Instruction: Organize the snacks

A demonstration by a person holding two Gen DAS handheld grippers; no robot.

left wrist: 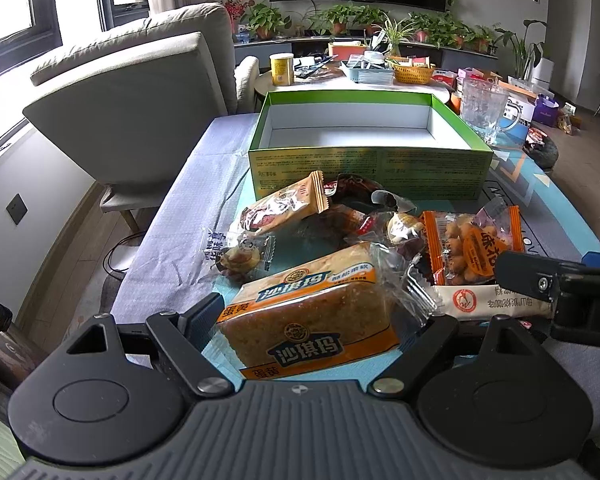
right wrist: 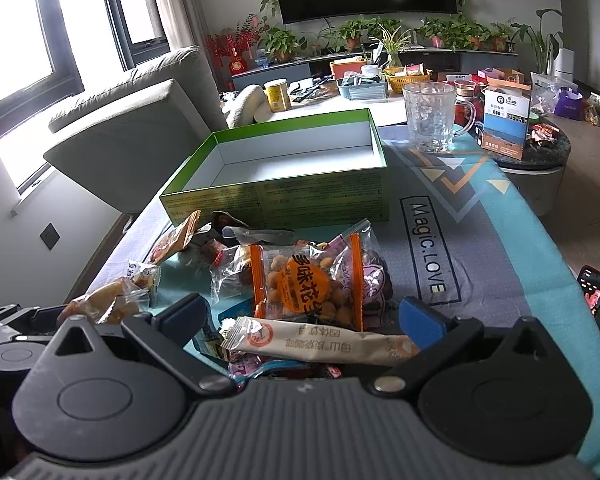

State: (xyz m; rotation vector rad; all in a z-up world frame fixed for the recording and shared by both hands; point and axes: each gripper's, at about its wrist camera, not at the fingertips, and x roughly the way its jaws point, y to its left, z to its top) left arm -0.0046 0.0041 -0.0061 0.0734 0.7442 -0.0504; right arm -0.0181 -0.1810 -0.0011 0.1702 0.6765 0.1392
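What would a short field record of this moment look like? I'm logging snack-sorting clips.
box: green box, open, nothing inside
snacks: piled on the tablecloth in front of the box
left gripper: fingers open around the sachima cake pack
right gripper: fingers open, long beige packet between them
peanut pack: beyond the beige packet
glass mug: right of the box

the cake bar wrapper [left wrist: 312, 312] reads "沙琪玛" on a blue banner, once on its top face and once on its front face, with "蛋黄" in orange beside each. the peanut packet [right wrist: 306, 282] shows "多味花" on an orange oval. the cloth over the surface [right wrist: 432, 248] is printed "magic.love" inside a dark frame. small print on the green box [left wrist: 368, 168] is too fine to read.
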